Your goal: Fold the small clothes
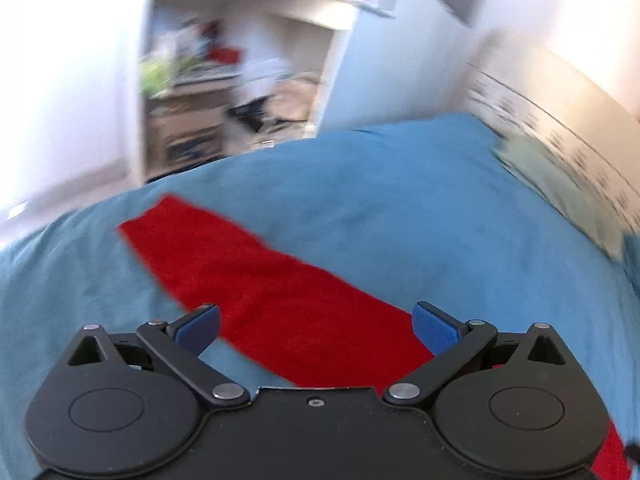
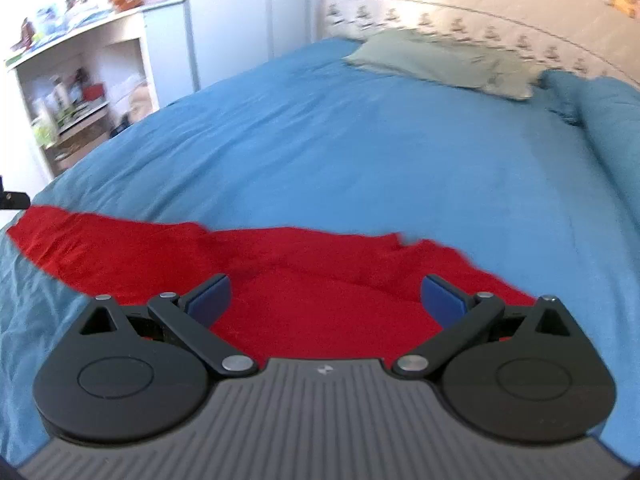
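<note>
A red garment [image 1: 256, 284] lies flat on the blue bedspread [image 1: 400, 200], running as a long strip from upper left to lower right in the left wrist view. My left gripper [image 1: 316, 328] hovers above it, wide open, nothing between its blue pads [image 1: 198, 328]. In the right wrist view the red garment [image 2: 320, 276] spreads across the blue bedspread [image 2: 380, 152] with a few folds near its far edge. My right gripper [image 2: 326, 298] is above it, wide open and empty.
A white shelf unit [image 1: 240, 72] with cluttered items stands beyond the bed's far edge. A pale green pillow [image 2: 436, 60] and a patterned cream headboard [image 2: 500, 12] lie at the head of the bed. A rolled blue cover [image 2: 608, 120] sits at the right.
</note>
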`<action>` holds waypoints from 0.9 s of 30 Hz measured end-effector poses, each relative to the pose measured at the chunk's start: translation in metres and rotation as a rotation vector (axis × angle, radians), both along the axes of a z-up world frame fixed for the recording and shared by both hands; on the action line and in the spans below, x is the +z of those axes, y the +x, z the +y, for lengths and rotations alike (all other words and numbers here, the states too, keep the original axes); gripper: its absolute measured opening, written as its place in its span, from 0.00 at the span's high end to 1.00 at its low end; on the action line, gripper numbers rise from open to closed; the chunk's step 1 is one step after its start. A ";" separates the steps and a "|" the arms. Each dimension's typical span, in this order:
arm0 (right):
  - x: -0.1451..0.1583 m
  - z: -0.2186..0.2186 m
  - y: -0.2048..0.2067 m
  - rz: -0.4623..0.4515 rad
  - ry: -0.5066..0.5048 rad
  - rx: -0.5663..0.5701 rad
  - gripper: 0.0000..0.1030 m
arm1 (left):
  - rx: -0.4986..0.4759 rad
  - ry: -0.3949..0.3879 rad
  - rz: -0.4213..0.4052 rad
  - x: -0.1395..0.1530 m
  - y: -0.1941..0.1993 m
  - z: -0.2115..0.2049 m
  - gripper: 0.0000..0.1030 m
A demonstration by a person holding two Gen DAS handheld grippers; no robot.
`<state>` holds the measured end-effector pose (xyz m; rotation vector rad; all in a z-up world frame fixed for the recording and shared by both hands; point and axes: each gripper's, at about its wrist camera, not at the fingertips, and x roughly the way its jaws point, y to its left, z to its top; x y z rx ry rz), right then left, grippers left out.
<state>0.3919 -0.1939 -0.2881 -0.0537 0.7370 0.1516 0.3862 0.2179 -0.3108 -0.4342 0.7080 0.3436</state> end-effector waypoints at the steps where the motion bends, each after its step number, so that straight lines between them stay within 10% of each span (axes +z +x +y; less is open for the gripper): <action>1: -0.006 0.013 0.005 0.012 0.003 0.011 0.00 | 0.037 -0.017 -0.002 -0.010 0.002 0.019 0.01; 16: -0.076 0.125 0.040 0.087 0.018 0.083 0.00 | 0.293 -0.151 -0.051 -0.080 0.025 0.133 0.46; 20: -0.081 0.128 0.042 0.081 0.008 0.085 0.00 | 0.328 -0.100 -0.009 -0.082 0.031 0.132 0.96; 27: -0.091 0.108 0.046 0.066 0.020 0.027 0.00 | 0.302 -0.043 -0.040 -0.072 0.030 0.115 0.96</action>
